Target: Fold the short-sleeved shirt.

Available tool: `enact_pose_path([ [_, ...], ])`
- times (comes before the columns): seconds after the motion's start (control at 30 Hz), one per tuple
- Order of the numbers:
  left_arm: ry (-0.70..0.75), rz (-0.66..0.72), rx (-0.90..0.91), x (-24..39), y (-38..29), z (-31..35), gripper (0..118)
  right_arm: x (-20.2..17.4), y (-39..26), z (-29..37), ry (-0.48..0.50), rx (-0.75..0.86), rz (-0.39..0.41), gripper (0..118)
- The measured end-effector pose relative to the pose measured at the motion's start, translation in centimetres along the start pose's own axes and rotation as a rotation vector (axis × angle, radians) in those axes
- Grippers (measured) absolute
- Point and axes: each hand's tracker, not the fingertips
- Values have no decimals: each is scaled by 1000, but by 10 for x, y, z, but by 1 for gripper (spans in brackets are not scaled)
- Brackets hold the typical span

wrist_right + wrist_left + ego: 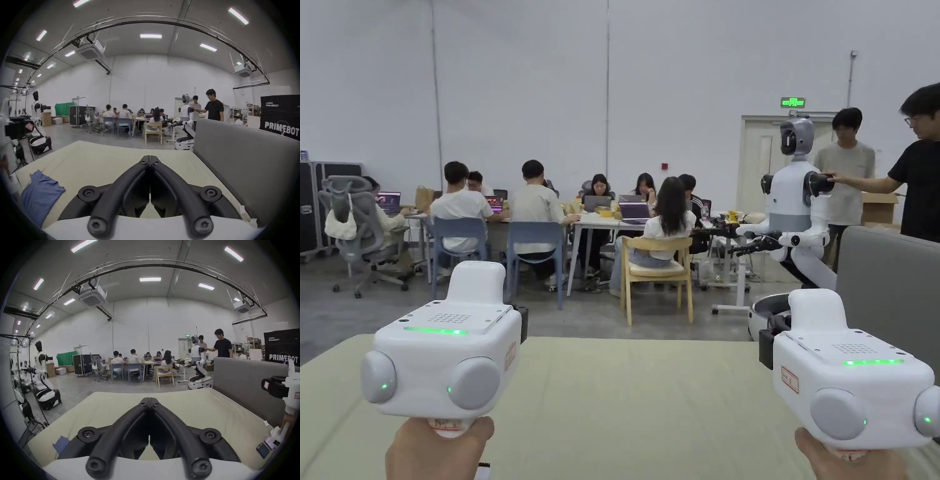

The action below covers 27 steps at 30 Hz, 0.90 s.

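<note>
Your left gripper hangs above the pale bed, its jaws pressed together at the tips with nothing between them. The blue shirt lies crumpled on the bed's left side, low and to the left of your grippers and touched by neither; in the left gripper view only a corner of it peeks out beside the jaws. Your right gripper is likewise closed and empty, just beside the grey headboard.
</note>
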Motion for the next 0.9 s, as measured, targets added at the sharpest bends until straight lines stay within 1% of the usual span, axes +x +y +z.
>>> enact_pose_path([
  [0.1,41,21,-19,-29,-6,7,0,-29,4,-5,57,17,15,3],
  [0.17,119,31,-24,-60,-10,20,0,-65,3,-11,145,7,10,3],
  [0.2,154,33,-26,-75,-12,27,0,-82,3,-14,174,8,15,3],
  [0.3,267,48,-55,-134,-22,59,0,-152,-3,-26,297,-2,9,3],
  [0.43,453,11,-114,-207,-38,115,0,-251,-9,-22,455,-29,-35,3],
  [0.5,513,5,-148,-235,-47,137,0,-289,-14,-21,523,-52,-51,3],
  [0.53,538,4,-165,-248,-52,149,0,-310,-17,-22,568,-65,-44,3],
  [0.57,560,10,-186,-260,-56,157,0,-324,-18,-22,608,-80,-25,3],
  [0.6,579,9,-200,-267,-60,158,0,-335,-20,-21,625,-85,-10,3],
  [0.67,590,11,-215,-281,-70,162,0,-353,-27,-19,634,-74,19,3],
  [0.73,581,24,-232,-285,-80,155,0,-359,-30,-22,637,-72,34,3],
  [0.8,527,73,-271,-288,-93,144,0,-358,-35,-25,645,-84,41,3],
  [0.83,494,114,-302,-290,-102,134,16,-357,-38,-30,643,-93,48,3],
  [0.87,453,157,-340,-290,-113,119,70,-355,-42,-37,637,-100,53,3],
  [0.9,408,192,-401,-291,-124,105,97,-352,-45,-42,629,-110,59,3],
])
